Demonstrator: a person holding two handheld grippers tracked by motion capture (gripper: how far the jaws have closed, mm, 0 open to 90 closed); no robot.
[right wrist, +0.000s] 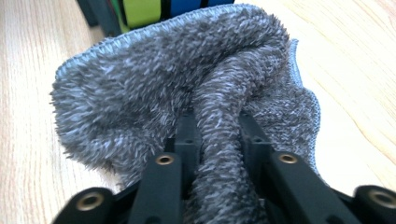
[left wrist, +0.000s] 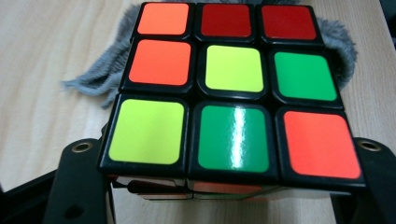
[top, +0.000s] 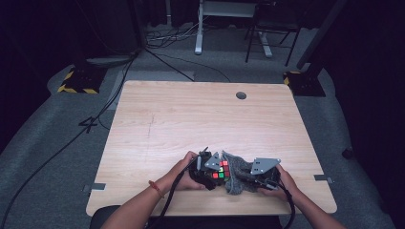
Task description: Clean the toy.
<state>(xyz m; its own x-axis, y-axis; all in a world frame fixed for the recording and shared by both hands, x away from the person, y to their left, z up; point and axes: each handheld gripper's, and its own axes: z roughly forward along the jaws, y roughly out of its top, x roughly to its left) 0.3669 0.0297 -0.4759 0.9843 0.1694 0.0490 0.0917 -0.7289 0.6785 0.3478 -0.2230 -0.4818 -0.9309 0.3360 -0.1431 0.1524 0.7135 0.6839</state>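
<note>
At the near edge of the pale wooden table [top: 181, 114], the left gripper [top: 204, 167] has its jaws clamped on a scrambled Rubik's cube [left wrist: 231, 88], while the right gripper [top: 264, 175] pinches a fold of fuzzy grey cloth [right wrist: 177, 74] between its jaws; cube and cloth touch, the cloth bunched just beside and behind the cube. The rest of the tabletop runs bare to a round cable hole [top: 241, 95] near its far edge. Beyond lies grey carpet [top: 43, 138] with black cables [top: 71, 143] trailing across it, yellow-and-black striped stand bases [top: 79, 81] at both far corners, and a white desk leg [top: 199, 28] in the dim background.
</note>
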